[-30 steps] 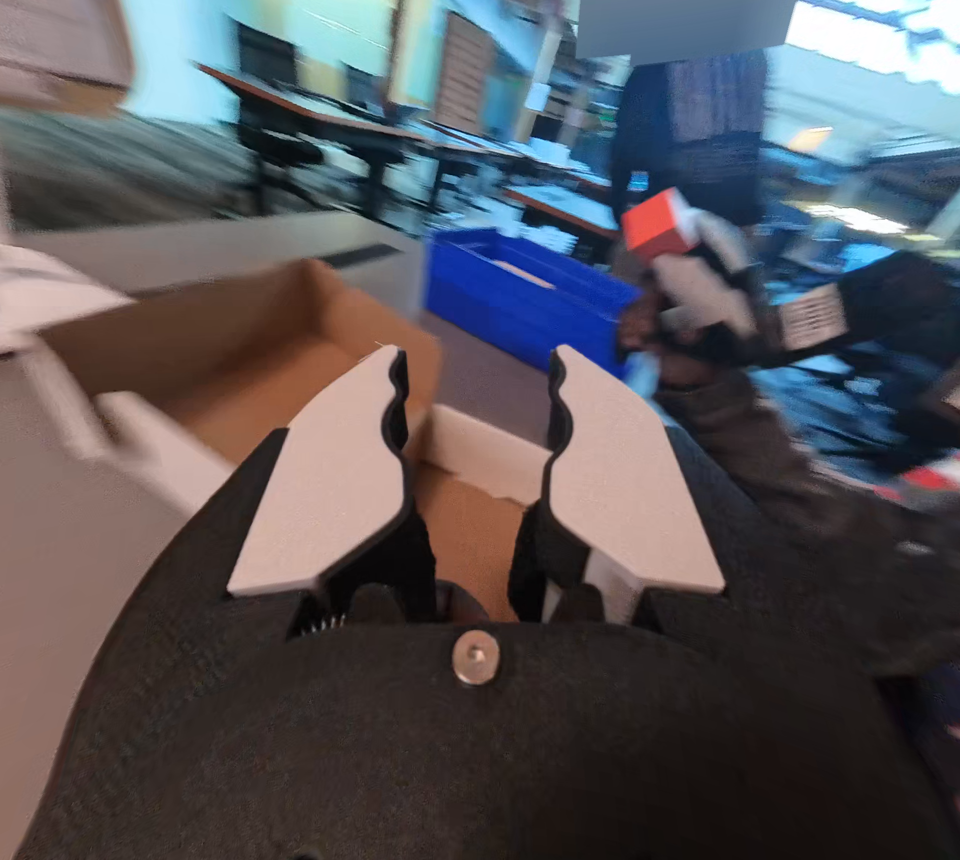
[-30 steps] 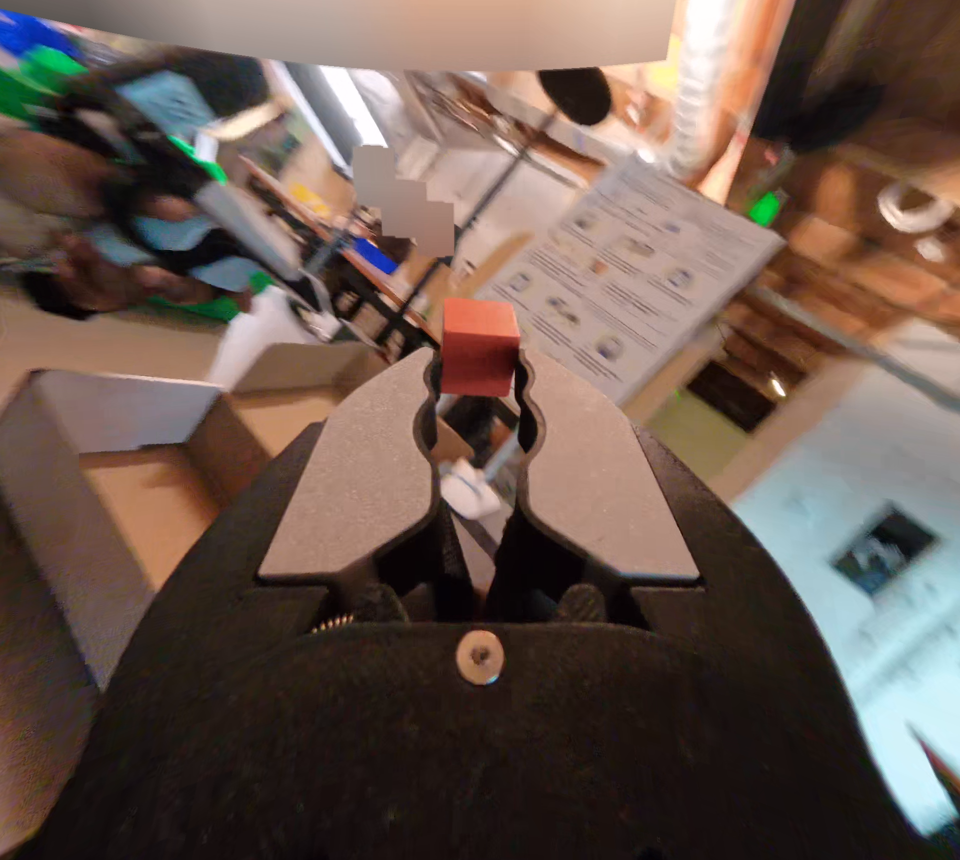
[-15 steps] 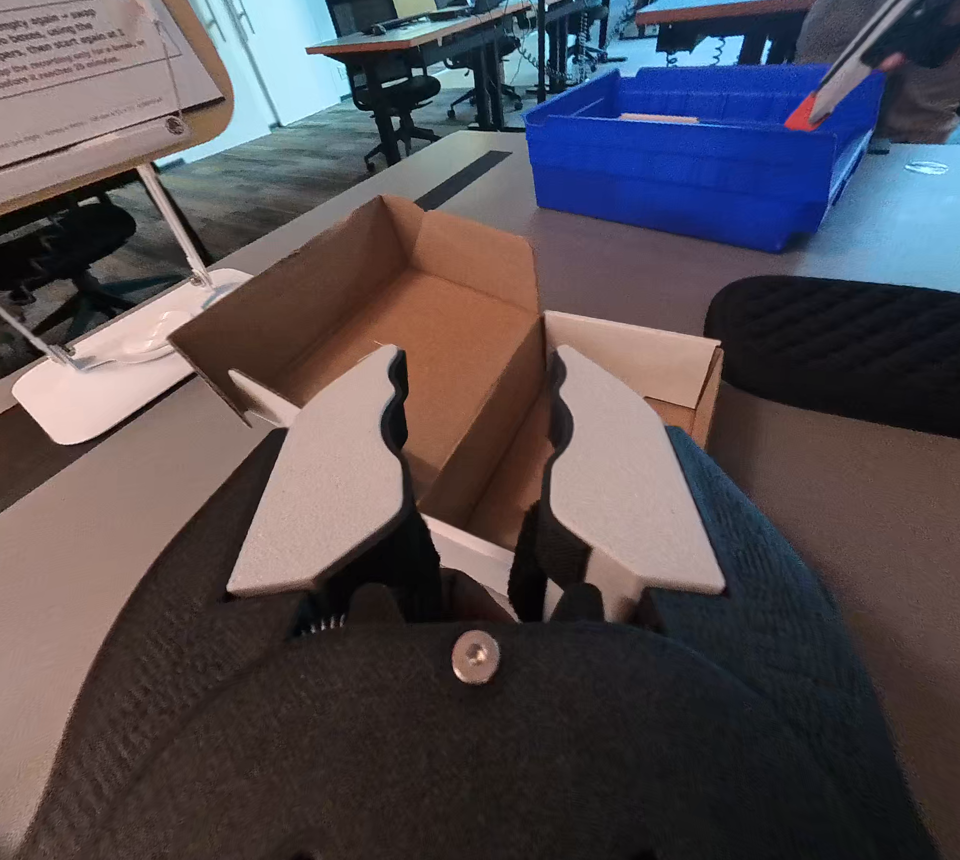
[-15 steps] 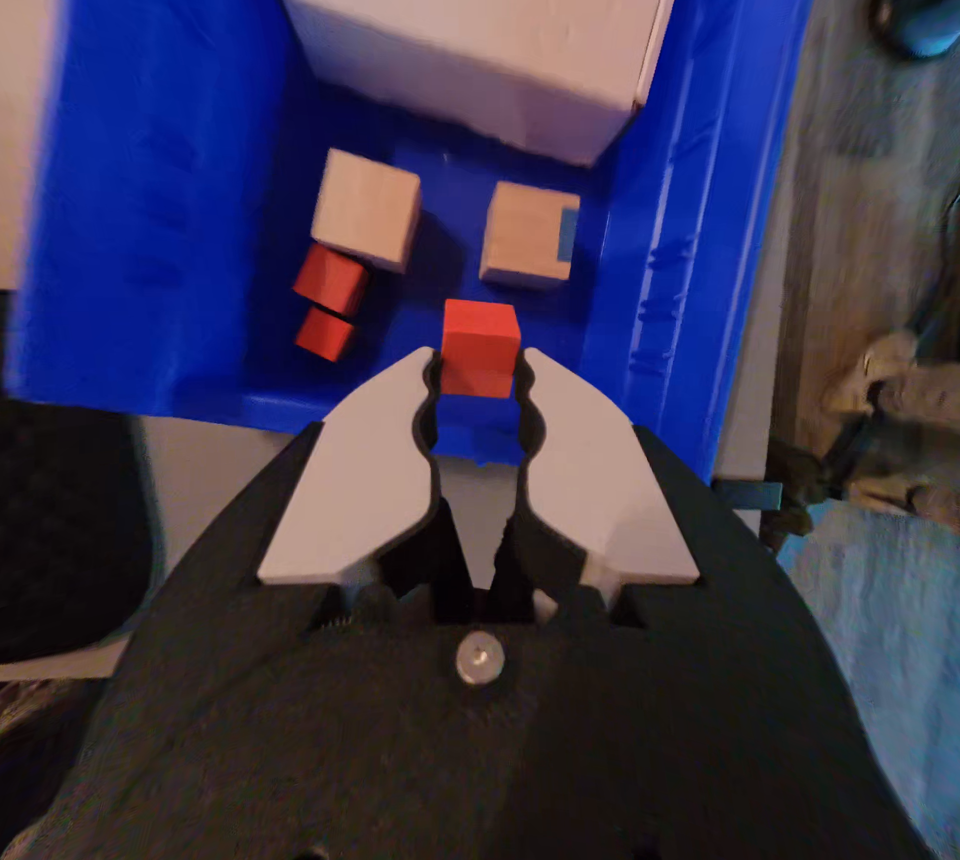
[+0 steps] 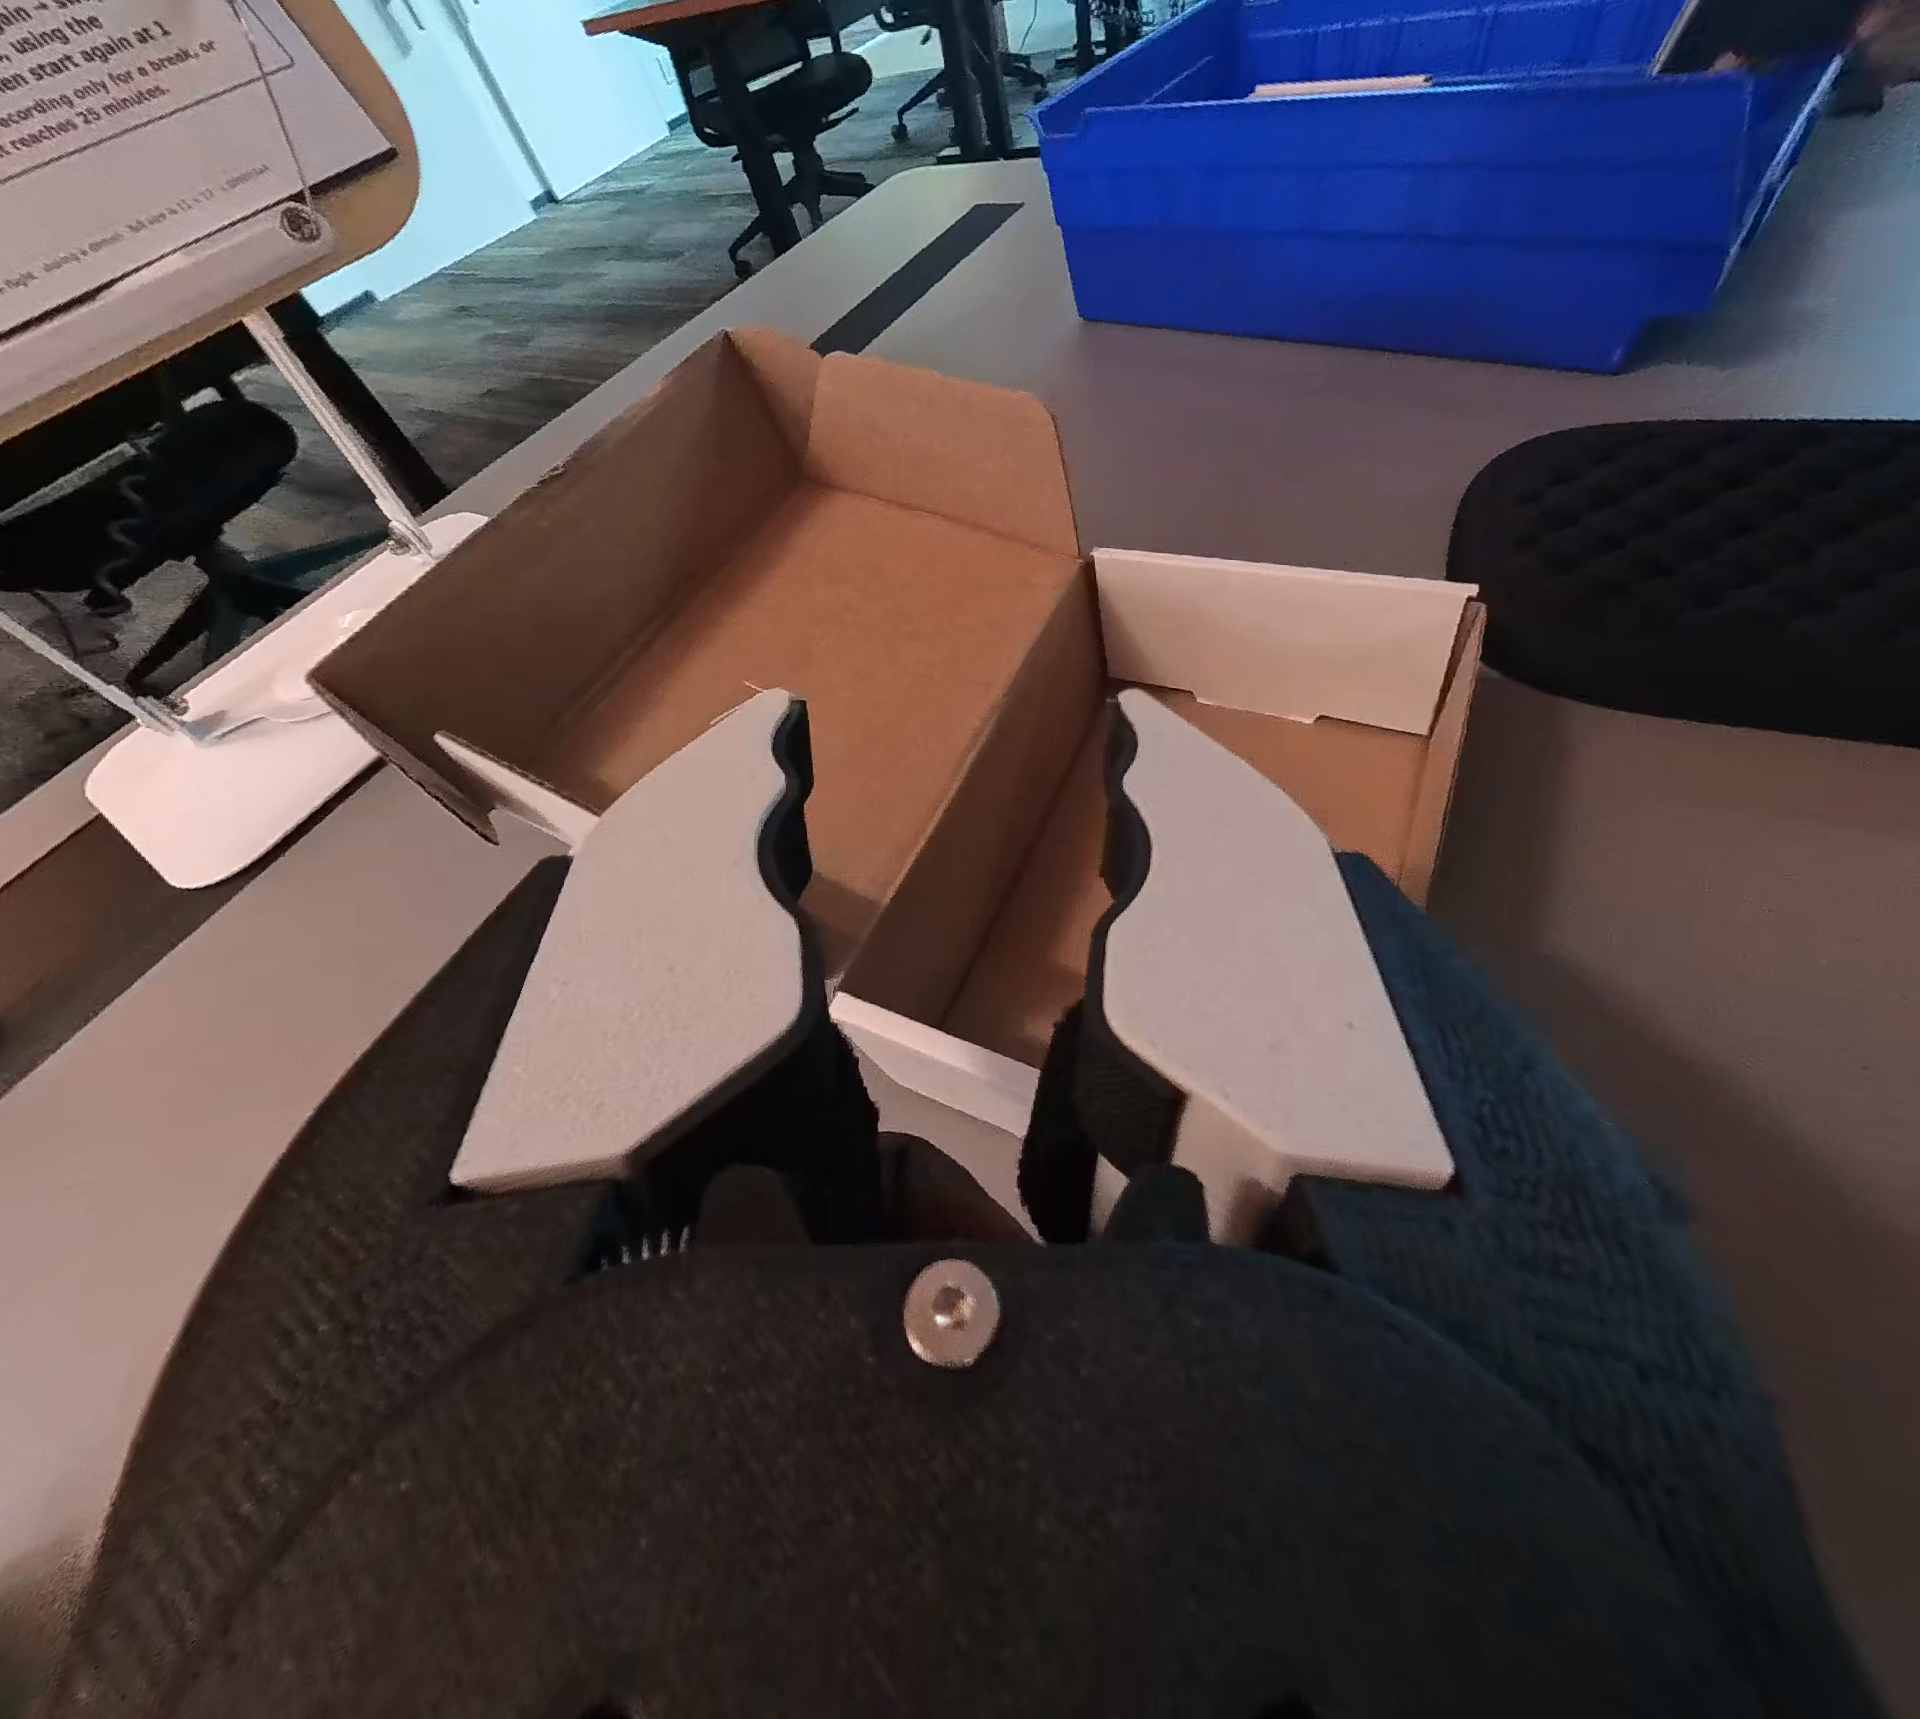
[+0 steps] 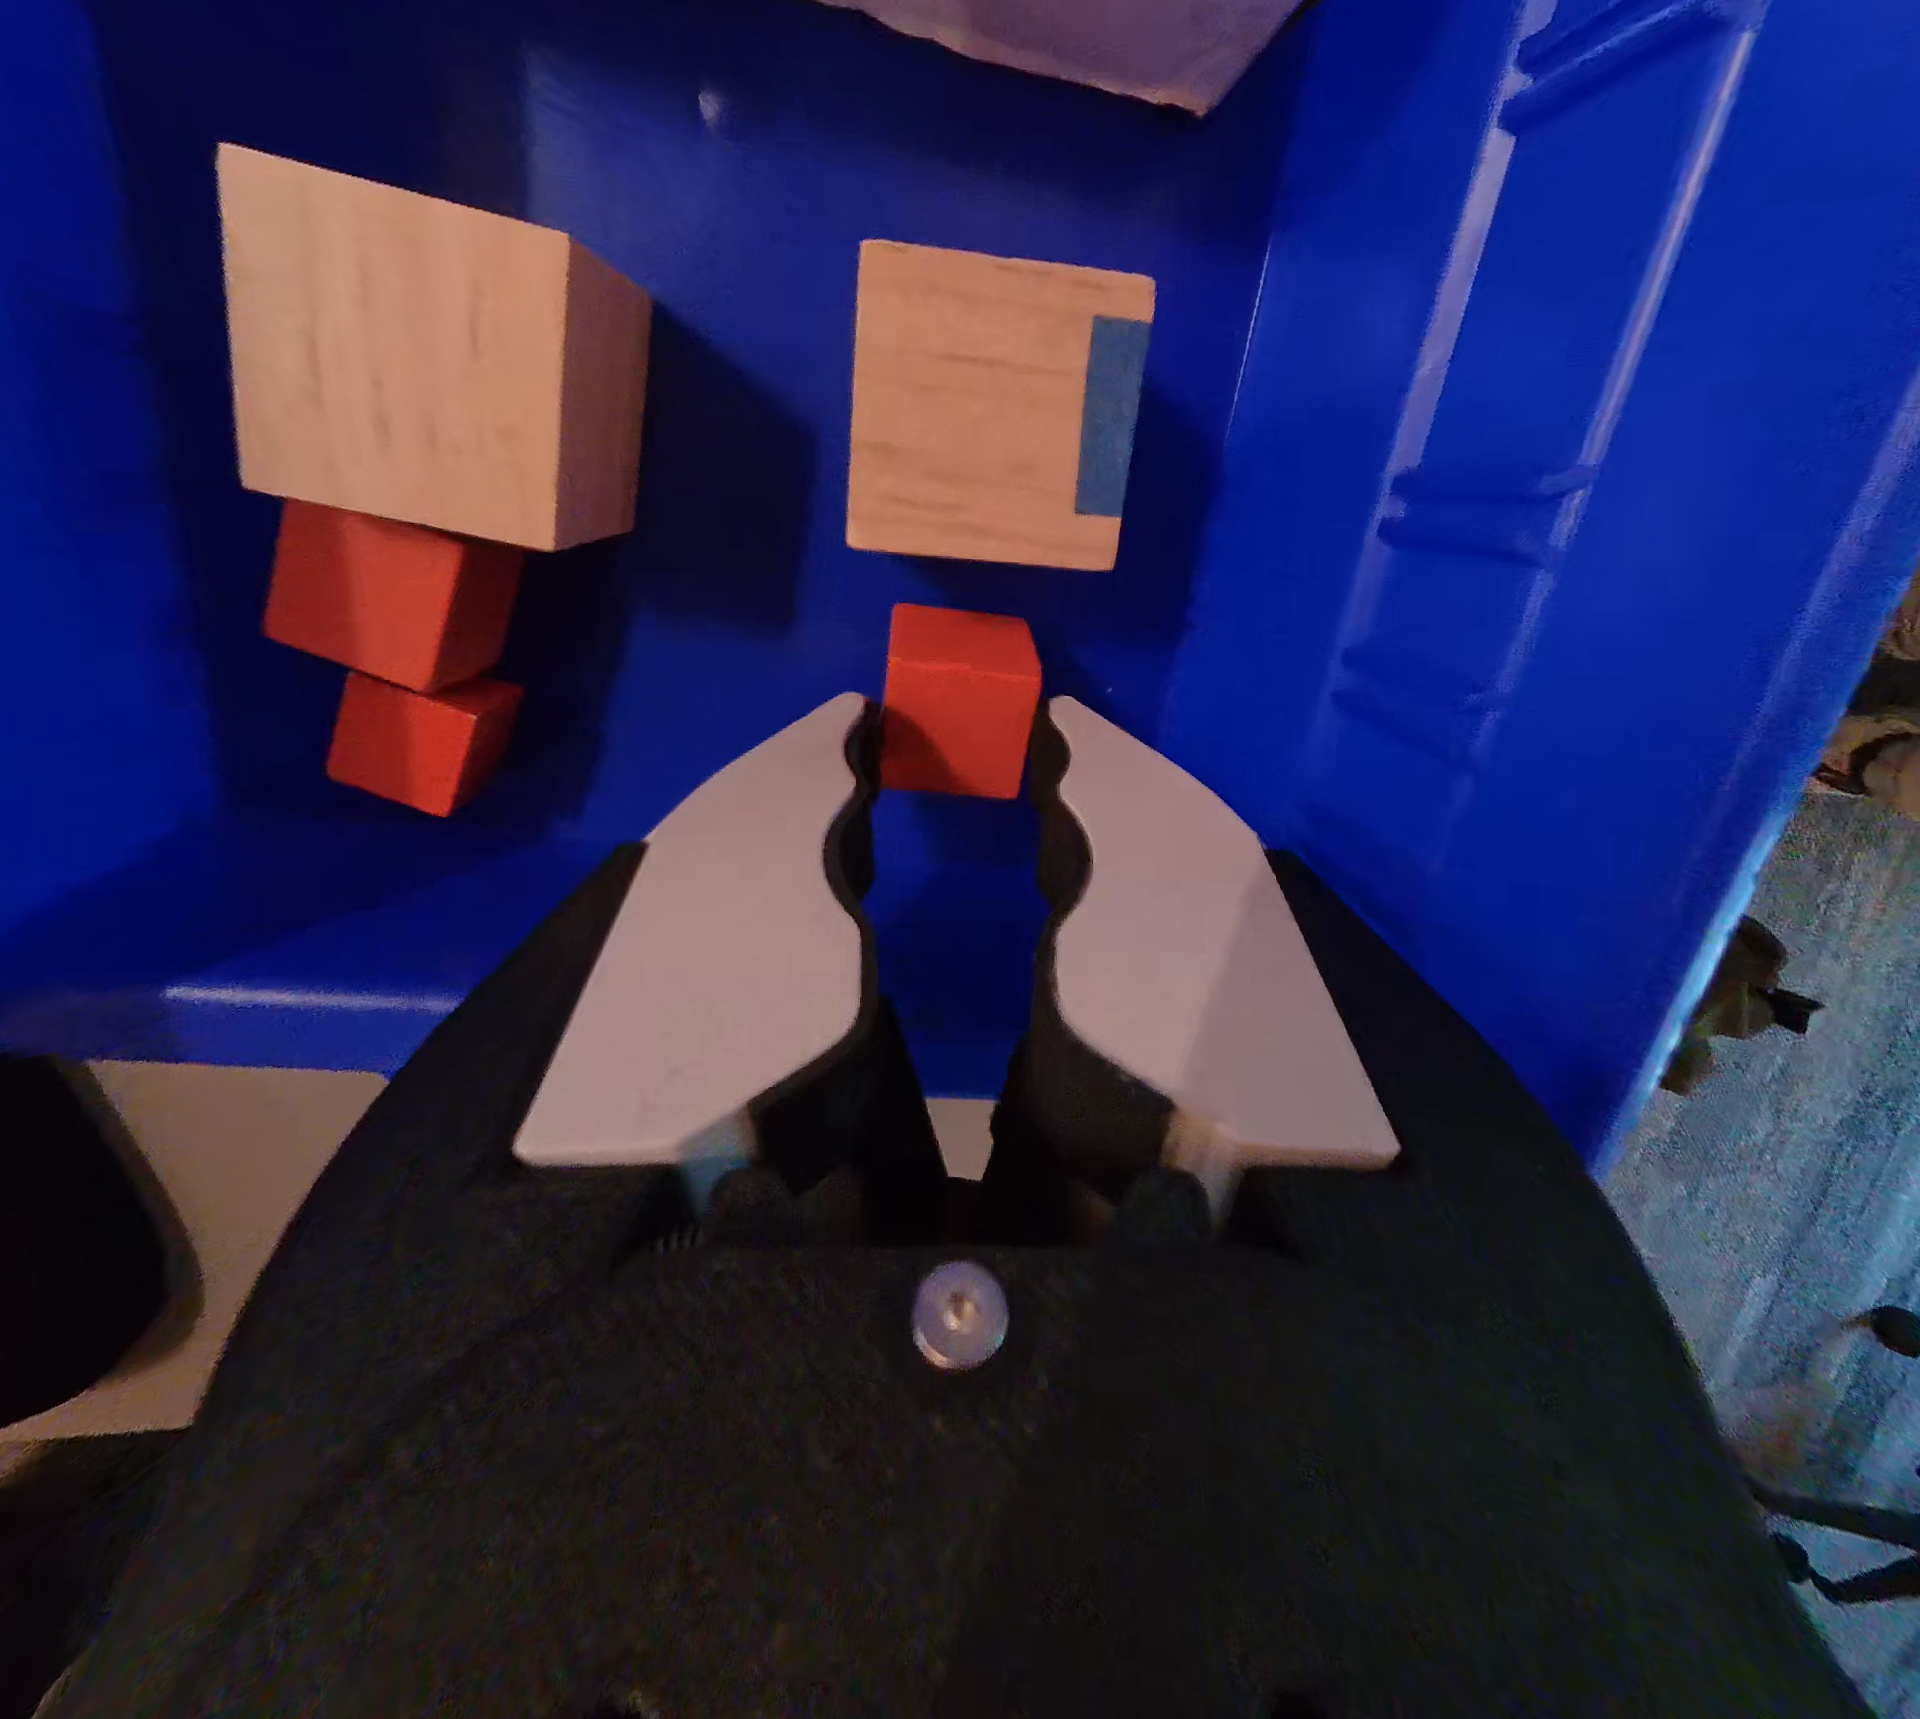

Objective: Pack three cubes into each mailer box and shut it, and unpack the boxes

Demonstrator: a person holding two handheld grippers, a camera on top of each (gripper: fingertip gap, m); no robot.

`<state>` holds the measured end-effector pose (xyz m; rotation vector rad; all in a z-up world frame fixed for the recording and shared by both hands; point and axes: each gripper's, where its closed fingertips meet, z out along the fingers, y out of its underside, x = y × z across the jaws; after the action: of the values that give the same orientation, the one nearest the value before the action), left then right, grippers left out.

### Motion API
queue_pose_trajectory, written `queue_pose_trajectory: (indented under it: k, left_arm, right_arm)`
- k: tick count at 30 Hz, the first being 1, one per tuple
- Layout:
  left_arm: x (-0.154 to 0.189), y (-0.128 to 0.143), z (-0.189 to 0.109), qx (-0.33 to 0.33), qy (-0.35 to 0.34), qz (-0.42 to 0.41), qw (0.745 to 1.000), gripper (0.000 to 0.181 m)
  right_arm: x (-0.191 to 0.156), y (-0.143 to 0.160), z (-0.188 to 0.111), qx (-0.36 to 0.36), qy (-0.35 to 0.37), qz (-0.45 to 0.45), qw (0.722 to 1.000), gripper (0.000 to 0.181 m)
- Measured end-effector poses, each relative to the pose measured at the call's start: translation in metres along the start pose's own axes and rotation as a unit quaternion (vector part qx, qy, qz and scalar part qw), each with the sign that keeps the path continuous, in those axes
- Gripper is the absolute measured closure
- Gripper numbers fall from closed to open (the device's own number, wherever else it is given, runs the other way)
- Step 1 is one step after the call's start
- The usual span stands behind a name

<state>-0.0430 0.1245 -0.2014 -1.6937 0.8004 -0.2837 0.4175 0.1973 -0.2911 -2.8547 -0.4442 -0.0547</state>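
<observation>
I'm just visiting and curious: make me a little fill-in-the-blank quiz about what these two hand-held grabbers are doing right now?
1. The right gripper holds a small ____ cube between its fingers.
2. It hangs over the ____ bin.
3. Two other small cubes of that colour and ____ large wooden cubes lie in the bin.
4. The mailer box before the left gripper is open and ____.

Missing words: red; blue; two; empty

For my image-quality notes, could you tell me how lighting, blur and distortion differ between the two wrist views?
Left wrist view: bright, sharp on the open mailer box, wide-angle bending of the blue bin. Right wrist view: dimmer, warm-tinted, slightly soft; wooden cubes cast dark shadows.
</observation>
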Motion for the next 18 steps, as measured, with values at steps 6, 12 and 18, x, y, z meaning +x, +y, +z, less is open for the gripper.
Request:
queue_pose_trajectory:
  k: [6, 12, 18]
  left_arm:
    - [0.003, 0.001, 0.001, -0.005, 0.002, 0.009, 1.000, 0.127]
    - [0.003, 0.004, 0.003, -0.013, -0.003, 0.021, 1.000, 0.127]
    - [0.005, 0.003, 0.003, -0.016, -0.003, 0.030, 0.999, 0.127]
  right_arm:
    - [0.004, 0.000, 0.000, 0.006, 0.042, -0.013, 0.999, 0.127]
    - [-0.001, -0.035, -0.052, 0.144, 0.197, -0.066, 0.968, 0.125]
    - [-0.057, -0.071, -0.109, 0.278, 0.270, -0.157, 0.909, 0.128]
